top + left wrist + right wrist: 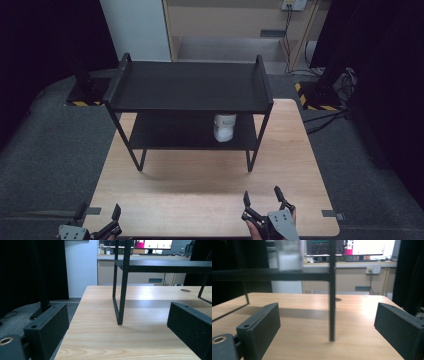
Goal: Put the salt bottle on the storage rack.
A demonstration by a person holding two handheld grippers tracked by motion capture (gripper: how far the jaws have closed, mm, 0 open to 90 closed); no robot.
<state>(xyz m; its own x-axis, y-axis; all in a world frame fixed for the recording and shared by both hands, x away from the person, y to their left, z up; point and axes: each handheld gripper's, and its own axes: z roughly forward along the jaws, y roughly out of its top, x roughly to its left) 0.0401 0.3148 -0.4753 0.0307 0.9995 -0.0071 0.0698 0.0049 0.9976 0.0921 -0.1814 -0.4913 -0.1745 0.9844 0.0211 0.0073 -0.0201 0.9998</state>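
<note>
A black two-tier metal shelf rack (190, 85) stands on the far half of the wooden table (200, 185). A white jar (224, 127) sits on its lower shelf, right of centre; the right gripper view shows this jar (289, 255) blurred on the shelf above the jaws. My left gripper (97, 220) hangs open at the table's near left corner, nothing between its jaws. My right gripper (262, 201) is open over the near right edge, also holding nothing. The rack's front left leg (121, 300) stands ahead in the left gripper view, its front right leg (332, 290) in the right gripper view.
Grey carpet surrounds the table, with black stands on yellow-striped bases (320, 97) at both back corners. A beige cabinet (235, 30) and cables lie behind. Bare tabletop spreads between the rack and the grippers.
</note>
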